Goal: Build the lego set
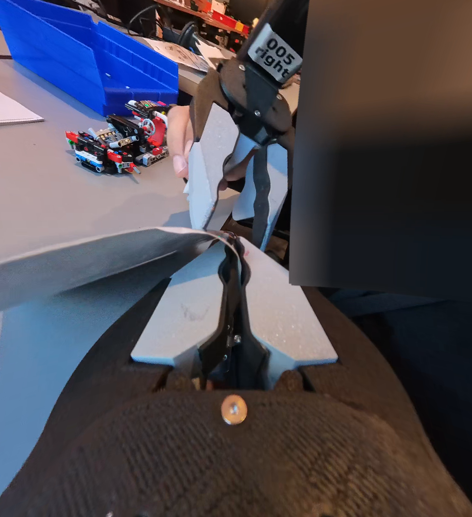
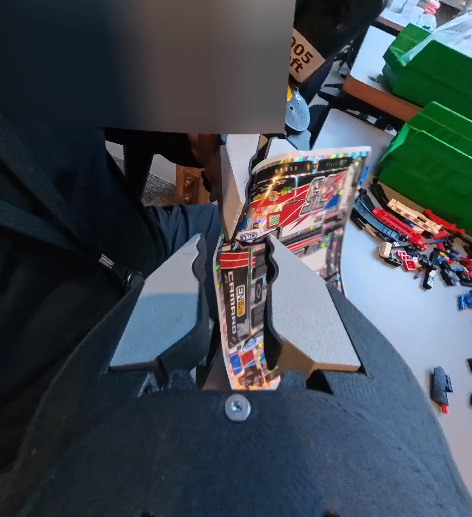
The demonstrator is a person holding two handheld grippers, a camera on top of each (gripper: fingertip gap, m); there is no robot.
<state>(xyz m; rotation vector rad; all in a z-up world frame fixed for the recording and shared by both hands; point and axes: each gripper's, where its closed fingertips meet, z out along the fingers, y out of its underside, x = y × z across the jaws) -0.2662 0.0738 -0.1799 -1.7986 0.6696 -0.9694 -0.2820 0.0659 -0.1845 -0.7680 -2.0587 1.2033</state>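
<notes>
- We are pinching the sticker sheet (image 2: 307,212) in the closed left gripper (image 1: 233,237), model (image 1: 117,142) waiting at ten o'clock.
- Our right gripper (image 2: 237,246) is gaping, straddling the sheet; peeling one sticker probably comes next.

The left gripper (image 1: 236,246) is showing two pale grey wedge-shaped fingers (image 1: 190,313) lined with wavy black rubber pads, sitting in a black, coarsely ribbed printed body. A single silver screw (image 1: 234,409) is shining at the middle of that body, with smaller screws glinting deep between the fingers. The right gripper (image 2: 235,246) is looking the same: grey fingers (image 2: 307,316), black scalloped pads, a dark textured shell and one silver screw (image 2: 237,407). In the left wrist view, its round black hinge plate is carrying small screws and a grey tag (image 1: 275,57) with black lettering. The person is wearing a dark top (image 2: 47,251) crossed by a black strap (image 2: 33,221) with a metal buckle, and dark blue trousers (image 2: 184,223).
</notes>
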